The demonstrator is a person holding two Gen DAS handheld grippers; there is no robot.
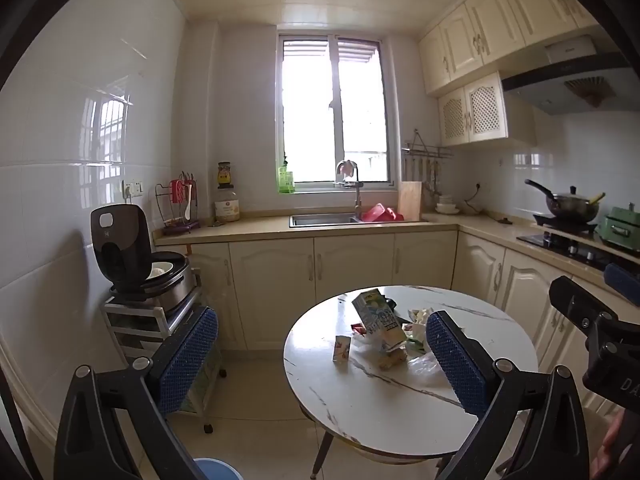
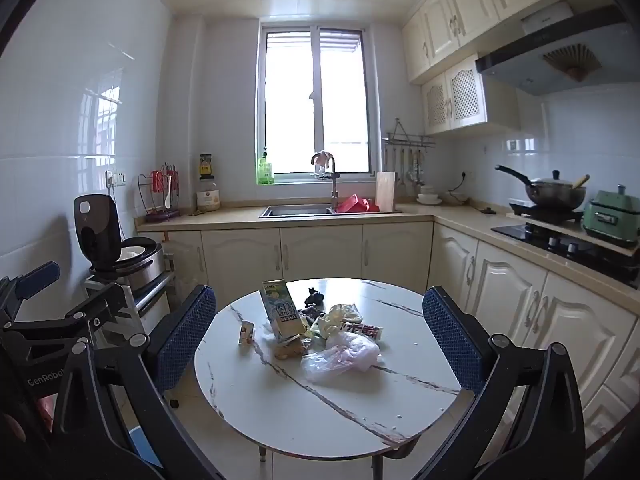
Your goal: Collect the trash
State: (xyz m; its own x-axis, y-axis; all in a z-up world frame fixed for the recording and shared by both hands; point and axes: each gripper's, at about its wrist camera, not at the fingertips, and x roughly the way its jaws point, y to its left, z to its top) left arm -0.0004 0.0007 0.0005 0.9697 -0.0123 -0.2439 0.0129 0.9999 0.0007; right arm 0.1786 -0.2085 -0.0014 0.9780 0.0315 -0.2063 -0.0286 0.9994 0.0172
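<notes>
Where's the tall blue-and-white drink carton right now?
The tall blue-and-white drink carton leans at the left of the trash pile on the round white marble table, the small box to its left.

My side of the round table (image 2: 320, 412) lies bare up to its near edge; the heap of trash (image 2: 320, 332) crowds its middle.

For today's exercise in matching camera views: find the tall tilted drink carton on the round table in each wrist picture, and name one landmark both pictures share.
Left wrist view: the drink carton leans right of centre, at the far side of the round table, just left of the right blue pad.
Right wrist view: the drink carton sits left of centre, on the table's far left part.
Shared landmark: the window above the sink.
</notes>
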